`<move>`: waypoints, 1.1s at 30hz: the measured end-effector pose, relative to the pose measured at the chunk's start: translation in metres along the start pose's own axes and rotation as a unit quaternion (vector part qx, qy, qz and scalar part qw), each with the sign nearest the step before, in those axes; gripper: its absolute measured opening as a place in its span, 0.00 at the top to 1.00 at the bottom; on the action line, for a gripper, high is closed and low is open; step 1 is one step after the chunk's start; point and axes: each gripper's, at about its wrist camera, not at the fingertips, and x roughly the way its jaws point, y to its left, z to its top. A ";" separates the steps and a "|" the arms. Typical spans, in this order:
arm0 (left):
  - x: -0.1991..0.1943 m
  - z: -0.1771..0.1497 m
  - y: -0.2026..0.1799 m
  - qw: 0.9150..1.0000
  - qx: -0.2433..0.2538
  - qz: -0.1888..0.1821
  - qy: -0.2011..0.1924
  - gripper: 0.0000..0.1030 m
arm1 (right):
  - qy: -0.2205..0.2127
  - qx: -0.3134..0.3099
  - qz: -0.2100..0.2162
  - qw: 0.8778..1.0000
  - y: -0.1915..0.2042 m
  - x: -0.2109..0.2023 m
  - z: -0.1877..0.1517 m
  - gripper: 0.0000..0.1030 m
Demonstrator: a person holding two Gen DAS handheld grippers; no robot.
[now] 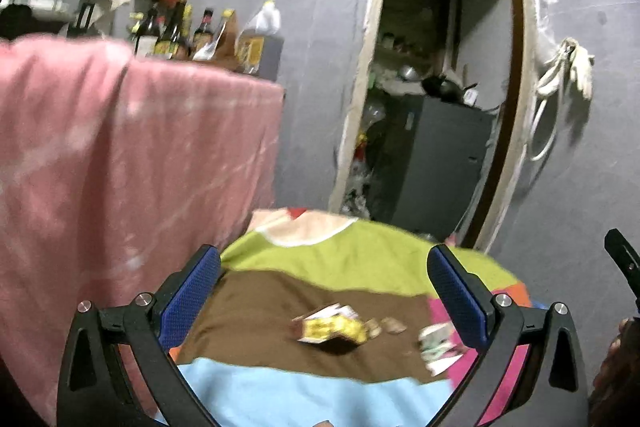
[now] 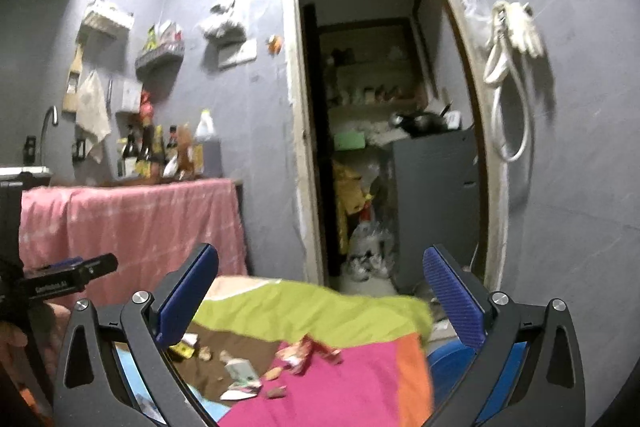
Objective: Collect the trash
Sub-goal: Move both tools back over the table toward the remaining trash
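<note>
Left gripper point(image 1: 324, 291) spread wide, empty, above colour-block cloth point(image 1: 340, 251). Right gripper point(image 2: 320, 291) likewise released, nothing held. Yellow wrapper point(image 1: 332, 331) lay on brown patch; red wrapper point(image 2: 308, 351) on pink patch; scraps point(image 2: 276, 373) between.

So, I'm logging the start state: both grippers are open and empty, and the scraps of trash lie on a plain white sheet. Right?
Not quite. The sheet is not plain white: both wrist views show a colour-blocked cloth under the trash scraps. The left gripper and right gripper are indeed open and empty.
</note>
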 end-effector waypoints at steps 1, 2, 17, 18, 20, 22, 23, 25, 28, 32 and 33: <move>0.003 -0.003 0.006 1.000 0.000 0.000 0.007 0.02 | 0.008 -0.002 0.003 1.000 0.003 0.004 -0.005 0.00; 0.009 -0.009 0.011 1.000 0.001 -0.001 0.019 0.02 | 0.018 -0.003 0.009 1.000 0.008 0.010 -0.009 0.00; 0.073 -0.039 0.017 0.989 -0.021 -0.029 0.147 0.03 | 0.198 -0.030 0.049 0.979 0.027 0.081 -0.068 0.19; 0.077 -0.039 0.016 0.988 -0.023 -0.032 0.152 0.03 | 0.210 -0.028 0.055 0.976 0.027 0.084 -0.072 0.20; 0.084 -0.038 0.013 0.986 -0.024 -0.035 0.160 0.03 | 0.231 -0.025 0.069 0.970 0.029 0.091 -0.079 0.24; 0.090 -0.038 0.012 0.985 -0.025 -0.040 0.168 0.04 | 0.254 -0.029 0.082 0.963 0.033 0.098 -0.087 0.30; 0.094 -0.039 0.013 0.983 -0.027 -0.044 0.174 0.05 | 0.262 -0.031 0.088 0.961 0.035 0.101 -0.089 0.32; 0.099 -0.040 0.015 0.982 -0.032 -0.050 0.181 0.10 | 0.277 -0.037 0.100 0.955 0.041 0.107 -0.094 0.36; 0.108 -0.042 0.021 0.977 -0.041 -0.063 0.200 0.22 | 0.297 -0.055 0.107 0.947 0.050 0.116 -0.101 0.41; 0.111 -0.044 0.023 0.972 -0.053 -0.081 0.216 0.25 | 0.319 -0.062 0.117 0.938 0.056 0.126 -0.108 0.47; 0.113 -0.045 0.022 0.971 -0.055 -0.084 0.219 0.28 | 0.325 -0.062 0.120 0.936 0.057 0.128 -0.110 0.48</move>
